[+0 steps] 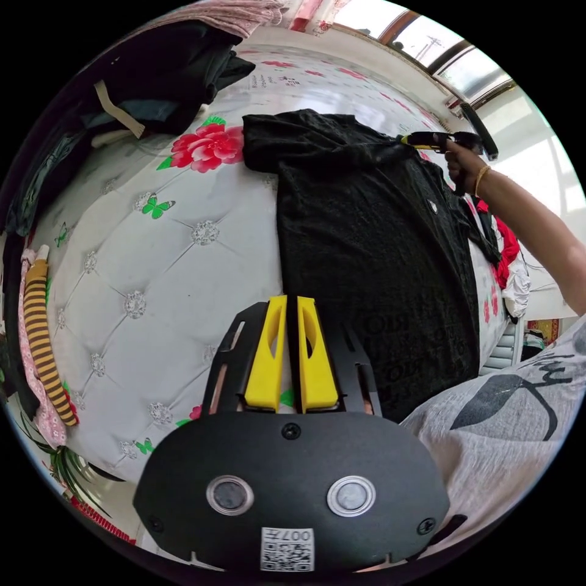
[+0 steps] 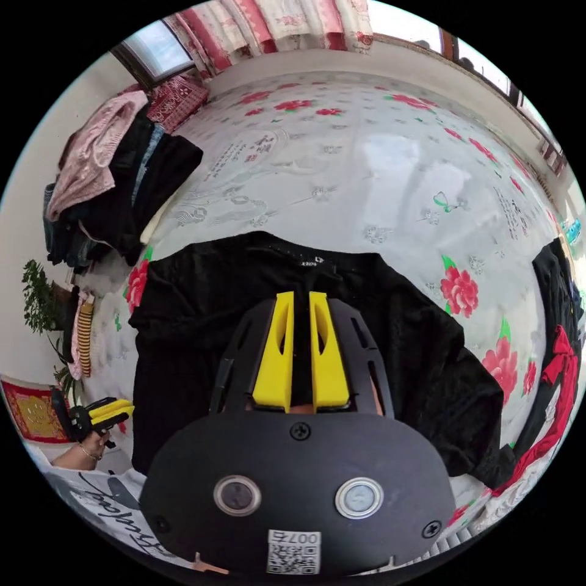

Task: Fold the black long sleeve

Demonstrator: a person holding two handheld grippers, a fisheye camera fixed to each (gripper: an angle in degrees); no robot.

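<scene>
- Your left gripper (image 1: 292, 351) sits nearest in the left gripper view, at the hem-side edge of the black long sleeve (image 1: 372, 244). Its jaws stand close together with a thin gap, and nothing visible is pinched between them.
- Your right gripper (image 2: 301, 351) hangs over the upper back of the garment, just below the collar. Dark cloth shows in the narrow gap between its jaws; whether the jaws press on it, I cannot tell from this angle.
- The left gripper view shows that gripper (image 1: 408, 140) at the far end of the garment, by the shoulder. One tool at each end suggests you are about to flatten or fold along the length.
- The black long sleeve lies spread flat on the bed (image 1: 152, 287), a sleeve folded across near a red flower print.
- The bed cover is white, tufted, printed with flowers and butterflies.
- Beyond, a pile of clothes (image 2: 110, 183) rests at the bed's far corner; curtains (image 2: 274, 24) and windows line the wall.
</scene>
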